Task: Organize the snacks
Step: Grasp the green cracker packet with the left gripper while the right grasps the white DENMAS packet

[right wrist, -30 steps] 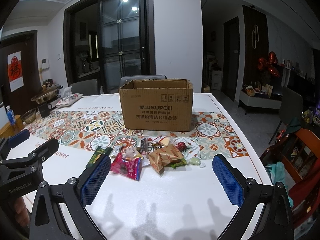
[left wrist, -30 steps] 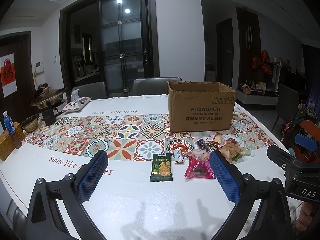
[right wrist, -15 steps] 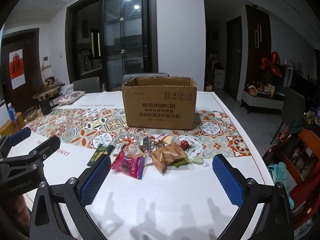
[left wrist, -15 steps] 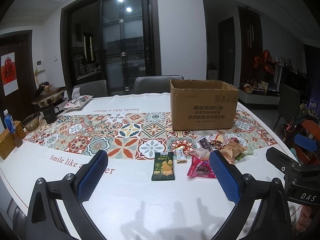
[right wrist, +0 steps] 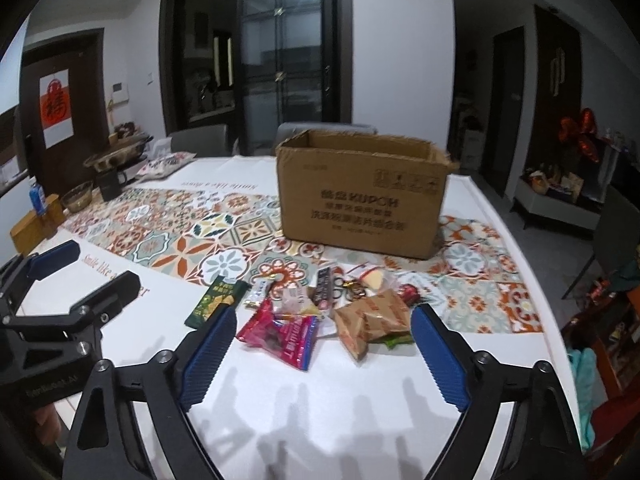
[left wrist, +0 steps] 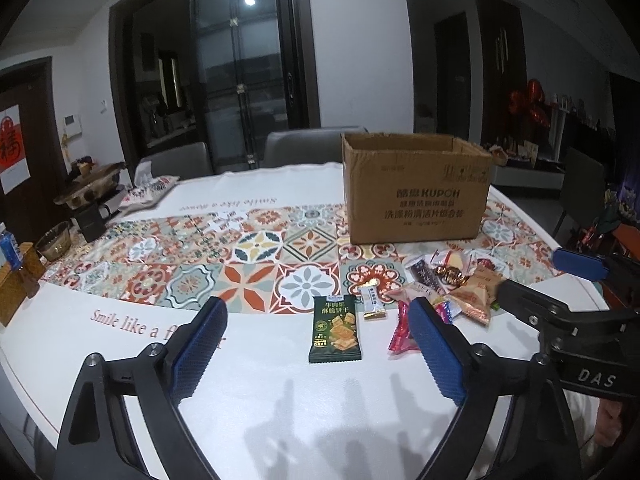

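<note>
Both grippers nearer snacks than second ago; left gripper (left wrist: pixel 316 344) and right gripper (right wrist: pixel 320 350) jaws released; green packet (left wrist: pixel 335 329) between left jaws; pickup likely next.

Both cameras have moved closer to the snacks. In the left wrist view the green packet (left wrist: pixel 335 328) now lies between the spread fingers of the left hand-held gripper (left wrist: pixel 318 354), nearer the lens than a second ago, and the box (left wrist: pixel 416 190) looms larger. In the right wrist view the right hand-held gripper (right wrist: pixel 322 354) has come forward and tipped slightly, so the pink packet (right wrist: pixel 282 334) and the tan packets (right wrist: pixel 370 318) now sit just ahead of its open fingertips; the box (right wrist: pixel 360 196) appears skewed and closer
</note>
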`<state>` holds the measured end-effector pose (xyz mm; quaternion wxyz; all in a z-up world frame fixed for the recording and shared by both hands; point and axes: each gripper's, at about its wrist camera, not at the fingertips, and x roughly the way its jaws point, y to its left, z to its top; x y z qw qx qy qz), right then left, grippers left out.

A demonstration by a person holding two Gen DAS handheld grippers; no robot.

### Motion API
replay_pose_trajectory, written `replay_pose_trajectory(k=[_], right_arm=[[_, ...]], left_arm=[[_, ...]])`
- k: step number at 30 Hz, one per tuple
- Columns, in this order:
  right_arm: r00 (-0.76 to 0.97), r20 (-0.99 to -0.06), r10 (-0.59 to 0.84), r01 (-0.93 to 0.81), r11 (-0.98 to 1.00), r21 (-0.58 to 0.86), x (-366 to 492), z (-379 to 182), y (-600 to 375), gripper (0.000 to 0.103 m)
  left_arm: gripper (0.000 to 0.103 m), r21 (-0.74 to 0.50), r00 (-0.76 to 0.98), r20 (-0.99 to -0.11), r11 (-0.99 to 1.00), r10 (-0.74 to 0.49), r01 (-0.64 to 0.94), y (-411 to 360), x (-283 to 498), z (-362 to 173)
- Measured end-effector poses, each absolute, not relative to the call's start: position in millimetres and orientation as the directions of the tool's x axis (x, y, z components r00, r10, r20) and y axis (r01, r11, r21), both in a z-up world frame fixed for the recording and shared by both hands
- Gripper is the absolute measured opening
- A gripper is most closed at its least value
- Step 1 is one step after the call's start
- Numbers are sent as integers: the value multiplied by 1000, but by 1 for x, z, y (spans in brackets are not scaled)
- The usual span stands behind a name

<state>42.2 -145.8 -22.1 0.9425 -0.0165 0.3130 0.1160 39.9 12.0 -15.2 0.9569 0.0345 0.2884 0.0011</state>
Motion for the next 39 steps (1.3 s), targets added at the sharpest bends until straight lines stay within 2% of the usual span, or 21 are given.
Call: replay_pose_trajectory(k=[5, 9, 20, 24, 26, 31, 39], right_arm=[[698, -668, 258, -276, 958, 81, 79, -38, -134, 74], [627, -720, 297, -291, 947, 137, 106, -52, -127, 65], [508, -804, 309, -321, 934, 157, 157, -84, -112, 50], [487, -816, 312, -334, 930, 156, 166, -91, -108, 48], [479, -821, 309, -339, 929, 151, 170, -94, -105, 46], [455, -835, 309, -347, 925, 153, 176, -101, -102, 42], [417, -855, 308, -356, 921, 158, 185, -110, -94, 37]], left_arm=[[82, 41, 786, -618, 998, -9, 44, 15, 68, -29], [79, 13, 752, -658, 999, -30, 51, 17, 87, -39], [68, -65, 605, -792, 996, -86, 56, 21, 140, -84], [66, -80, 568, -817, 995, -100, 59, 22, 150, -97], [62, -92, 550, -828, 994, -106, 54, 23, 155, -103], [61, -85, 541, -835, 994, -105, 62, 21, 161, -109], [51, -83, 516, -850, 995, -103, 62, 19, 169, -119]])
